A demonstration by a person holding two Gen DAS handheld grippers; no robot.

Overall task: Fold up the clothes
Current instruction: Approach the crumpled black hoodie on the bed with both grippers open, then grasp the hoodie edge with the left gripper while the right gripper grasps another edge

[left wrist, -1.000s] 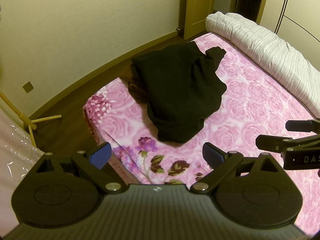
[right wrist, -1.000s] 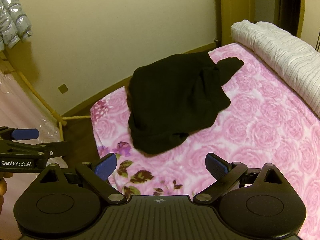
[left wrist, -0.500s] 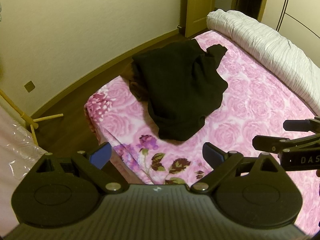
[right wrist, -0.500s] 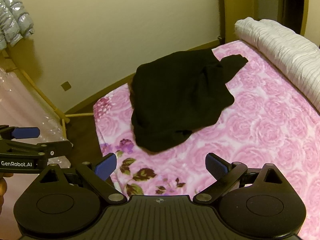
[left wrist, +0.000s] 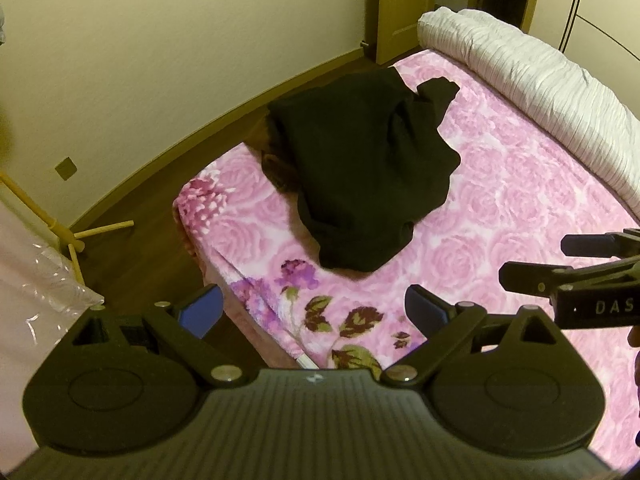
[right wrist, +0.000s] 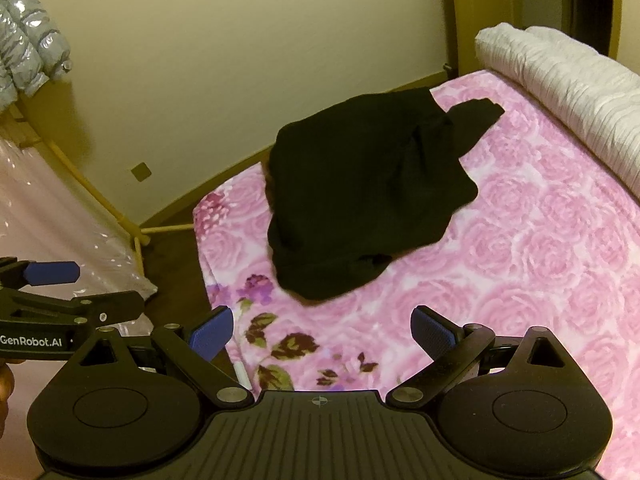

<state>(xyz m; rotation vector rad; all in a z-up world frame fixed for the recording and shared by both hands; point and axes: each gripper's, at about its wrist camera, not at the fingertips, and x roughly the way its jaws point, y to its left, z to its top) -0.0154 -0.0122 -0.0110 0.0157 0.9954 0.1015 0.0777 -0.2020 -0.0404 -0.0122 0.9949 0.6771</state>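
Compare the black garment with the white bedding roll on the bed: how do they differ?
The black garment lies crumpled in a loose heap near the bed's corner; the white roll is rolled up, long and ribbed, along the far edge. The garment is plain and dark, the roll pale. Both rest on the pink blanket, apart from each other.

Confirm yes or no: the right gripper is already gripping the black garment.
No: the right gripper is open with its blue fingers spread and empty, short of the black garment lying bunched on the pink floral blanket.

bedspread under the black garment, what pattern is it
The bedspread is pink with a rose print, with darker purple flowers and leaves near its corner; the right wrist view shows it best.
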